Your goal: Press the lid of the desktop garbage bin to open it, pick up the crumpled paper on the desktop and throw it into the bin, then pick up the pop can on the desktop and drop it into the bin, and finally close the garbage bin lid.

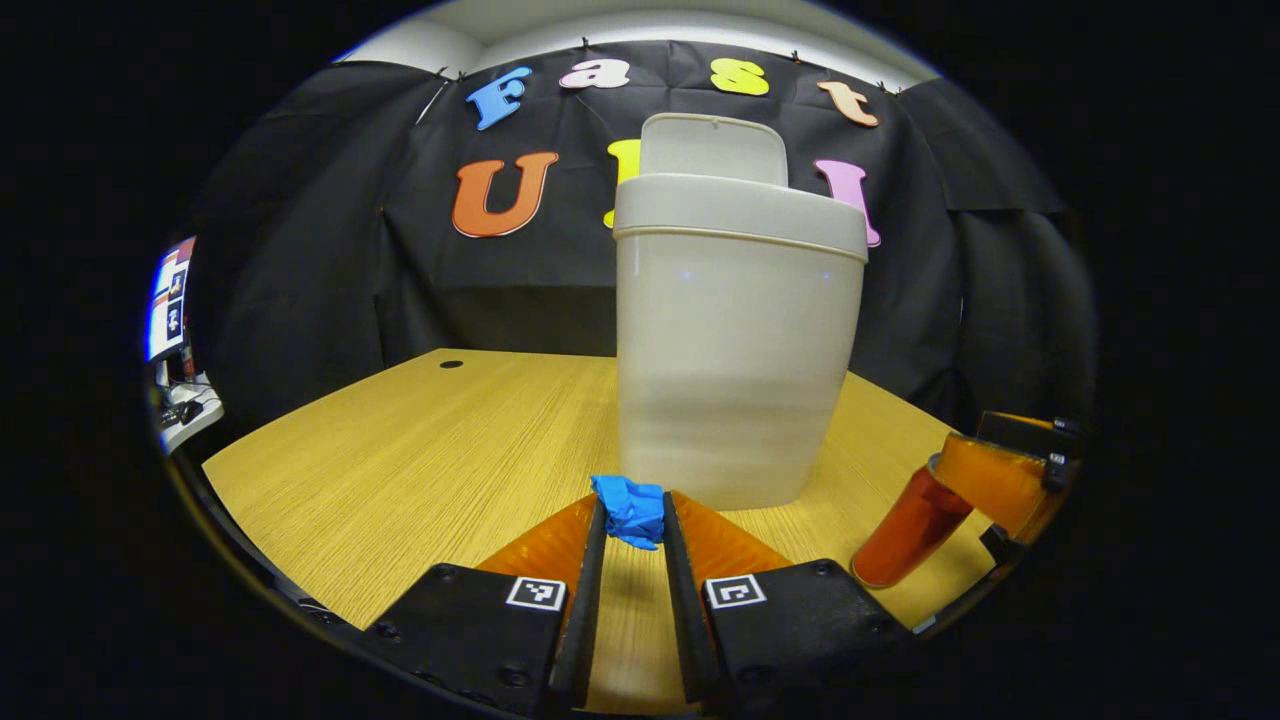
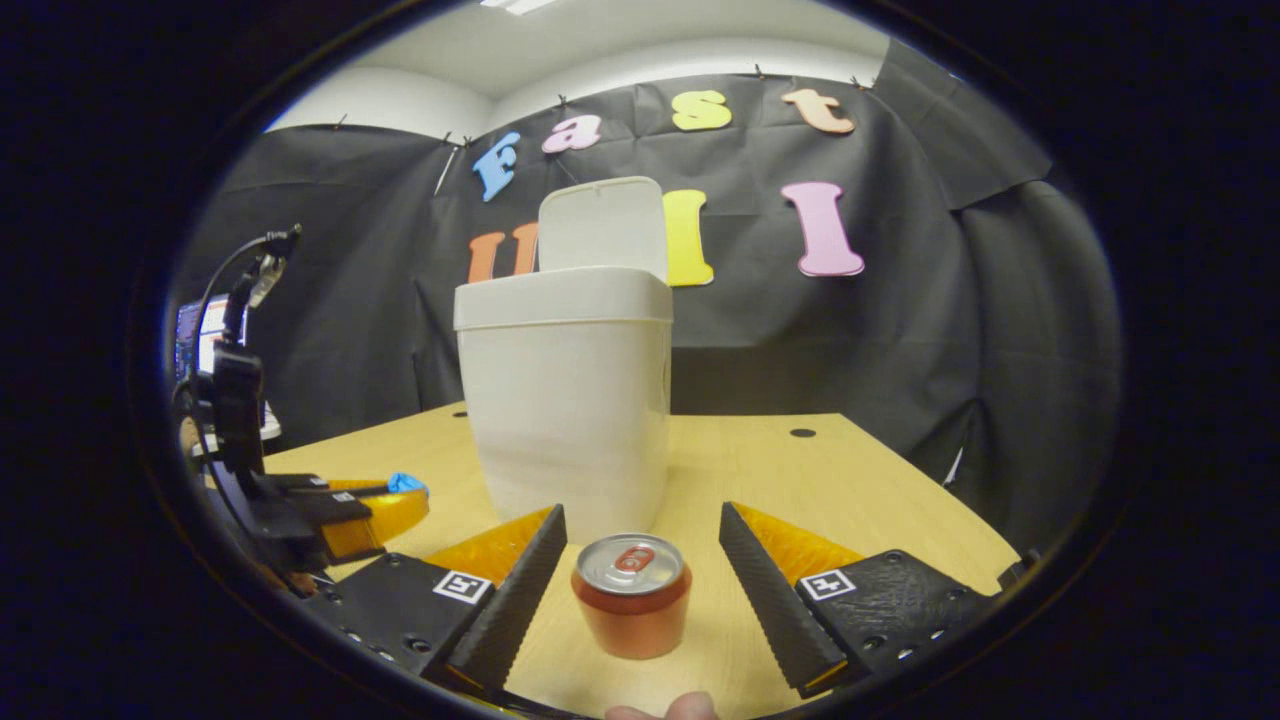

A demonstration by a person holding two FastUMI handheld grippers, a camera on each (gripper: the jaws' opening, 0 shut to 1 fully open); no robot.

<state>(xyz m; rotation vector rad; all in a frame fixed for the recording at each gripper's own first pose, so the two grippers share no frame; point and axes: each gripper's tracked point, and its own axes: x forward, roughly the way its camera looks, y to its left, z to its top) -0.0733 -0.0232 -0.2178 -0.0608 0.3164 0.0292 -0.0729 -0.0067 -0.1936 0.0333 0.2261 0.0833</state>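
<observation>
The white desktop bin [image 1: 738,350] stands on the wooden table with its lid [image 1: 712,148] tipped up at the back. My left gripper [image 1: 633,508] is low in front of the bin, shut on a blue crumpled paper [image 1: 631,510] pinched at its fingertips. In the right gripper view the bin [image 2: 568,400] stands just behind an upright red pop can [image 2: 632,595]. That can sits between the fingers of my open right gripper [image 2: 642,515], with a gap on each side. The left gripper [image 2: 372,508] and its blue paper [image 2: 405,483] appear at the left there. The can [image 1: 905,530] also appears at the right of the left gripper view.
The table [image 1: 400,450] has a cable hole [image 1: 451,364] at its far side, and its edges run close at left and right. A monitor and clutter [image 1: 172,310] stand beyond the left edge. A person's fingertip [image 2: 665,708] shows at the bottom of the right gripper view.
</observation>
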